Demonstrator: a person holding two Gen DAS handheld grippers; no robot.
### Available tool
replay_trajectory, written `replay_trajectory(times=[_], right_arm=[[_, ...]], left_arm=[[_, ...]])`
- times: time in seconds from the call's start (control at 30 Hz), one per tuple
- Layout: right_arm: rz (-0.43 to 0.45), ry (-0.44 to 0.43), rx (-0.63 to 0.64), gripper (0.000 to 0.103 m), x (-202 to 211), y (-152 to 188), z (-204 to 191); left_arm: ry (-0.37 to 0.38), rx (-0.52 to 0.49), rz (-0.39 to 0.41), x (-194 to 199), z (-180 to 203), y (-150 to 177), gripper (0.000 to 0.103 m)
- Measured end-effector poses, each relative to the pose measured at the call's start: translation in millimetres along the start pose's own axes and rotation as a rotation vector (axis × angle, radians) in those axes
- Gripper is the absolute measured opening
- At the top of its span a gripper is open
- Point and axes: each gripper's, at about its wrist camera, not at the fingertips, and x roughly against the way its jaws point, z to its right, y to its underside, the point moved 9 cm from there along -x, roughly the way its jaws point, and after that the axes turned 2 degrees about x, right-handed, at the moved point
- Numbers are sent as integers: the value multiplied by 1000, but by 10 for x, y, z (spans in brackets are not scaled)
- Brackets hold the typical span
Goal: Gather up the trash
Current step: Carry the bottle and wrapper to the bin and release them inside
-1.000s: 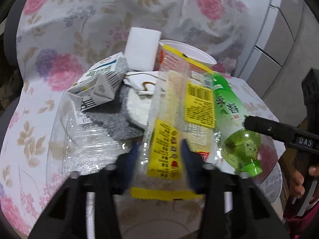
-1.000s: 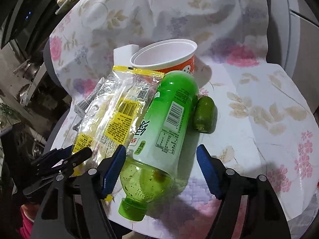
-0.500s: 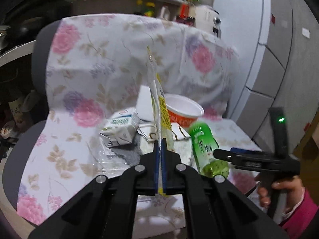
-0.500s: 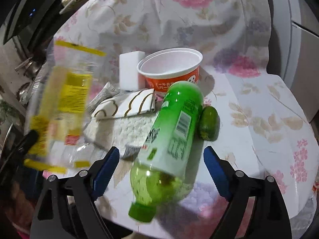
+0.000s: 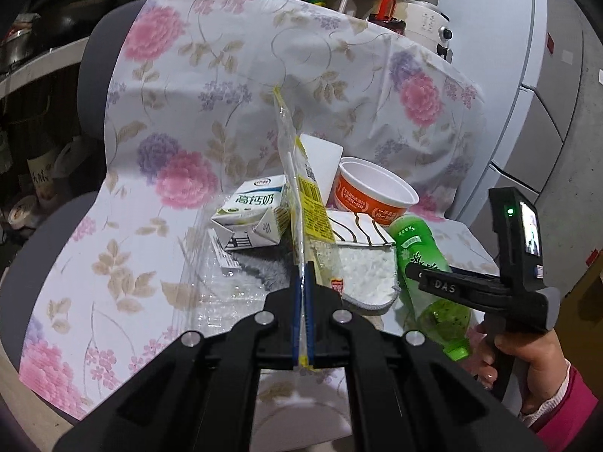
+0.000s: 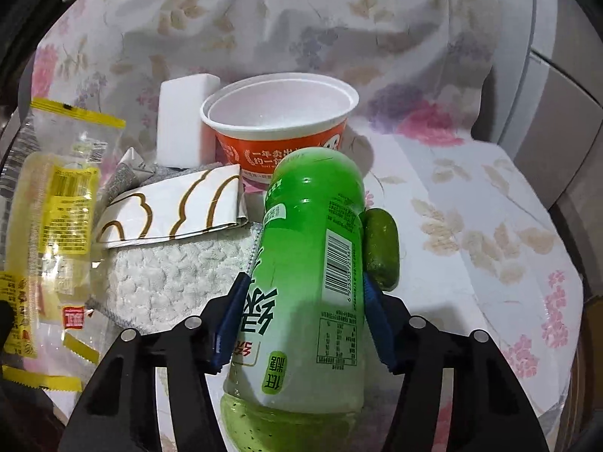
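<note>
left tongs [image 5: 301, 316] clamped flat on the yellow snack wrapper [image 5: 297, 203], holding it upright above the chair seat; right tongs [image 6: 301, 324] just closing, pads against the lying green bottle [image 6: 312, 263]

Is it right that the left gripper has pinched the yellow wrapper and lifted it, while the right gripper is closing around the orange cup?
Not quite. The left gripper does pinch the yellow wrapper, held up off the pile. But the right gripper has just been closing around the green bottle, not the orange cup, which stands untouched behind it. The right wrist view shows this.
</note>
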Motion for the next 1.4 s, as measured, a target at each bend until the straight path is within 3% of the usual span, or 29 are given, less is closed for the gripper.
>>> replay_trajectory(times=[0.07, 0.27, 0.47, 0.77, 0.97, 1.2, 1.4], right_arm=[[26, -2, 1, 57, 91, -14, 18], [133, -63, -23, 57, 611, -61, 185], [257, -52, -83, 57, 1314, 56, 751], [398, 100, -228, 57, 2251, 495, 2044], [412, 262, -339, 57, 2624, 1132, 2875], [366, 338, -471, 57, 2606, 1891, 3483], [292, 331, -552, 58, 2267, 2273, 3773]], left_arm=[[17, 3, 3, 19, 22, 1, 0], [185, -33, 20, 225, 466, 15, 0], [302, -111, 10, 289, 1136, 123, 0], [562, -277, -46, 321, 2509, 595, 0], [732, -443, -162, 304, 3430, 1240, 0], [738, -571, -352, 35, 3906, 2015, 0], [693, -662, -474, -260, 4090, 2367, 0]])
